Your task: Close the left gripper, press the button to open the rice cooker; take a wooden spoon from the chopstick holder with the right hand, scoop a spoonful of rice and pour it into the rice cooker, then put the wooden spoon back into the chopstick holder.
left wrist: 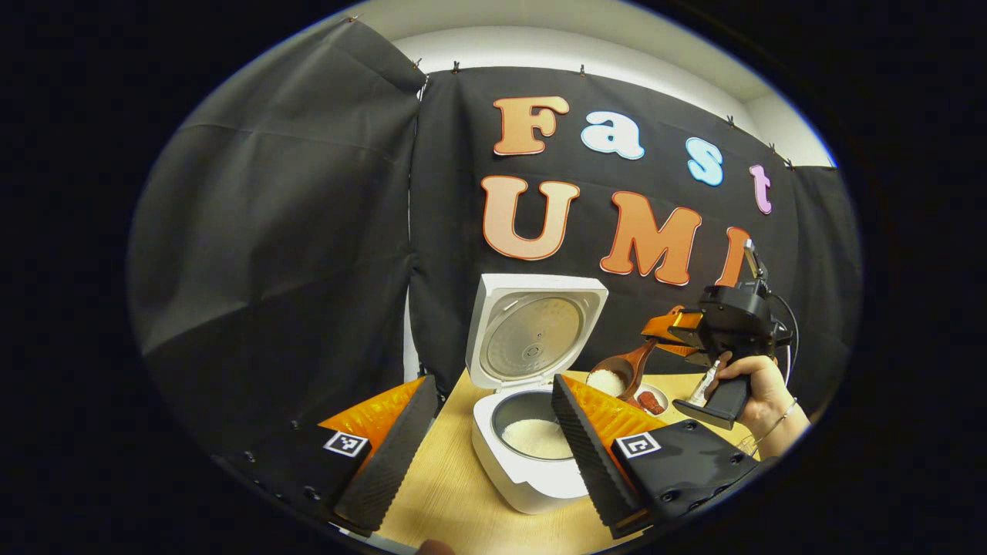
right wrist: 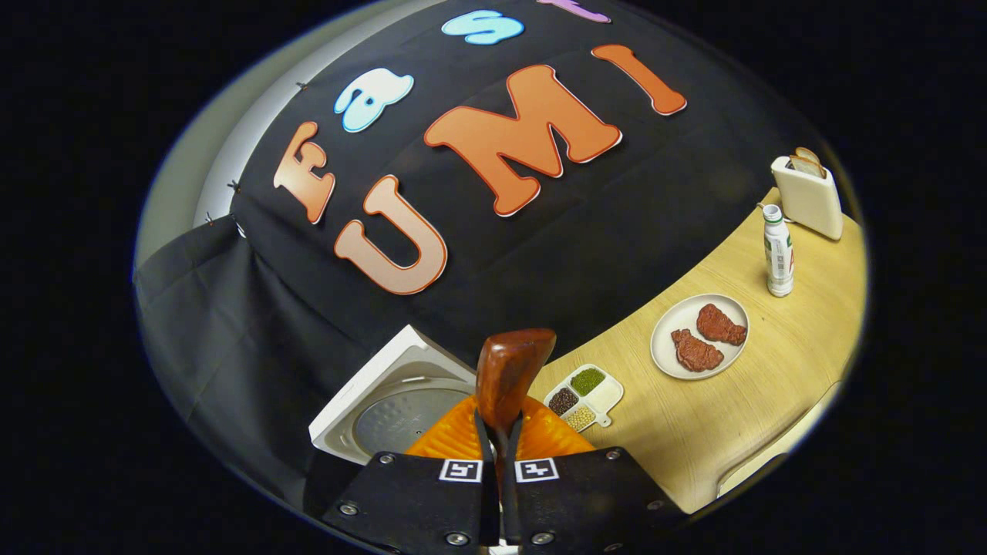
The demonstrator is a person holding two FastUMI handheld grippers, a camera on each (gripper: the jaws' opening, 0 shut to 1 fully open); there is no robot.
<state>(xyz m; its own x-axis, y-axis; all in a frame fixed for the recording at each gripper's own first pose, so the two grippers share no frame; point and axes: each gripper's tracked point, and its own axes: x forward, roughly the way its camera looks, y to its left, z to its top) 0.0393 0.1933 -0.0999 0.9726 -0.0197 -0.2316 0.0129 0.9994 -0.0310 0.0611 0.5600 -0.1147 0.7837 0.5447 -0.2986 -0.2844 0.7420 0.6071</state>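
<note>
Nearest your lens, the right gripper (right wrist: 500,470) has its jaws clamped on the stiff, light brown wooden spoon (left wrist: 619,375). Its rice-heaped bowl hangs at 2 o'clock of the open white rice cooker (left wrist: 532,439); grip the handle, keep level. Left gripper (left wrist: 486,447) jaws apart.

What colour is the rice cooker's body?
White. The rice cooker and its raised lid are white outside, shown best in the left gripper view.
</note>
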